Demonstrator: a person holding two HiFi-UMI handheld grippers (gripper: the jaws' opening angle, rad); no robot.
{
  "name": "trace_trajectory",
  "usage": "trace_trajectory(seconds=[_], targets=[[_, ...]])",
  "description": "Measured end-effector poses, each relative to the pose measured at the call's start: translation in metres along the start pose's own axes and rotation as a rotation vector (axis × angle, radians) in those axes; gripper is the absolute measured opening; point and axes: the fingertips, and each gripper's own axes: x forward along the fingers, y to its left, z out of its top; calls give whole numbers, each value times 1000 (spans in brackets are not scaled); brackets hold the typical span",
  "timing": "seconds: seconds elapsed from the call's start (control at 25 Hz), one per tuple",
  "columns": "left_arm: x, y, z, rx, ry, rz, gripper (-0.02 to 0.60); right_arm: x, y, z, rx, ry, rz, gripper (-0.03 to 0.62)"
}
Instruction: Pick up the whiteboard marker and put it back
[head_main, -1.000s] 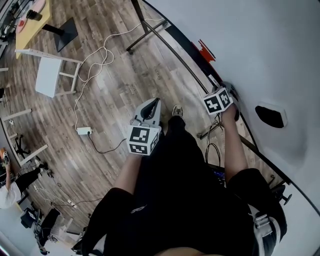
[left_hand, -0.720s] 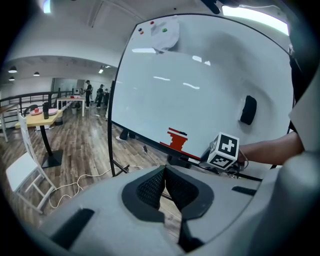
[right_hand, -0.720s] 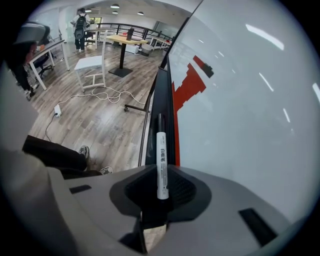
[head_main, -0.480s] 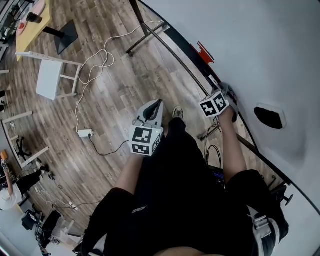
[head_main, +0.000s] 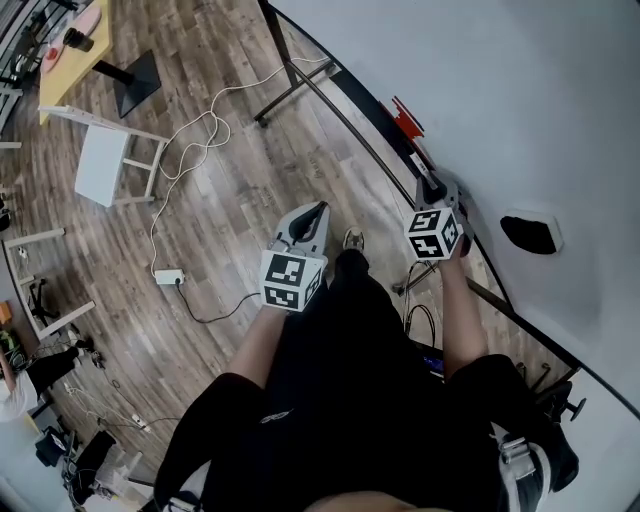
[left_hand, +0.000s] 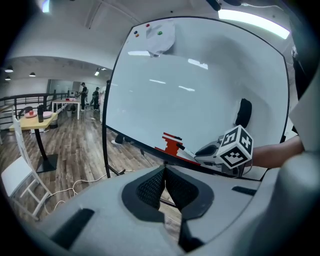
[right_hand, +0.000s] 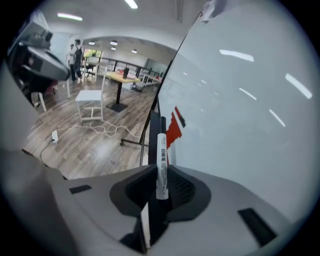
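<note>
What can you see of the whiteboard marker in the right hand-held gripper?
The whiteboard marker is slim, with a white barrel carrying dark print and a black cap at its far end; it looks plastic. The right hand-held gripper is shut on the barrel, a pad on each side, cap pointing away from the gripper. It sits close to the lower edge of the whiteboard; contact with the board cannot be told.

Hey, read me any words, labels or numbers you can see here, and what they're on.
Whiteboard marker, held in the right gripper: dark print down its white barrel, too blurred to read.
Left cube and right cube: black-and-white square patterns, no words.
Nothing else readable.
</note>
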Motion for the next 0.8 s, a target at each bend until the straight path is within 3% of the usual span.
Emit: trace_trajectory(seconds=[0.28,0.44,0.6,0.8], targets=[[-8,-1,45,46,-140,-4,8,-58,17,67,304,-344,65,57],[-12,-3,70,84,-212,19,8,-92,21,100,407,-542,117,57],[-27,-1,87,74,-286,60,8,-130,30,137,444,-726,169,57],[-45,13,90,74,-320,124,8,-146,54,171,396,-814,253,57]])
